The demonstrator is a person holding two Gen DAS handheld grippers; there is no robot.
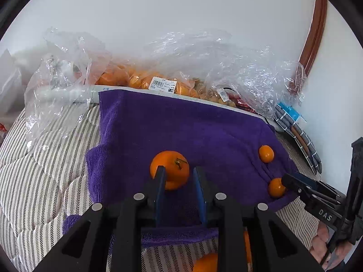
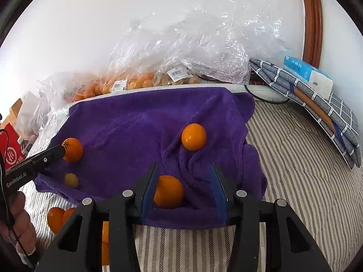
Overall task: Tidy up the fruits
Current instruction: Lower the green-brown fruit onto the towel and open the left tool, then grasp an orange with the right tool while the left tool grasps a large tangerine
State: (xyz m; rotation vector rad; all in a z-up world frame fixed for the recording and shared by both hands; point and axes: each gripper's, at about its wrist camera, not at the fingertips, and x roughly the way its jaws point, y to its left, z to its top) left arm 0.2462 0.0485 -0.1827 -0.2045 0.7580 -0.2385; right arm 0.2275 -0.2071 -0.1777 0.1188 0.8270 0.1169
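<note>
While the purple towel [image 2: 140, 122] fills mid-frame on the striped bedding [image 2: 295, 158], bagged fruit [image 2: 127, 81] lines its upper edge. Right gripper [image 2: 183, 192]: jaws apart, orange [image 2: 169, 191] by left pad, unclamped. Left gripper [image 1: 179, 181]: nearly closed, empty, stemmed orange [image 1: 170, 167] just ahead-left.

On a purple towel [image 1: 181, 122] spread over striped bedding [image 1: 45, 181], the left gripper [image 1: 179, 176] stands just behind a stemmed orange [image 1: 173, 165], nothing between its narrow-set jaws. Near the towel's right edge, the right gripper [image 1: 286, 181] touches one of two smaller oranges [image 1: 275, 188].
</note>
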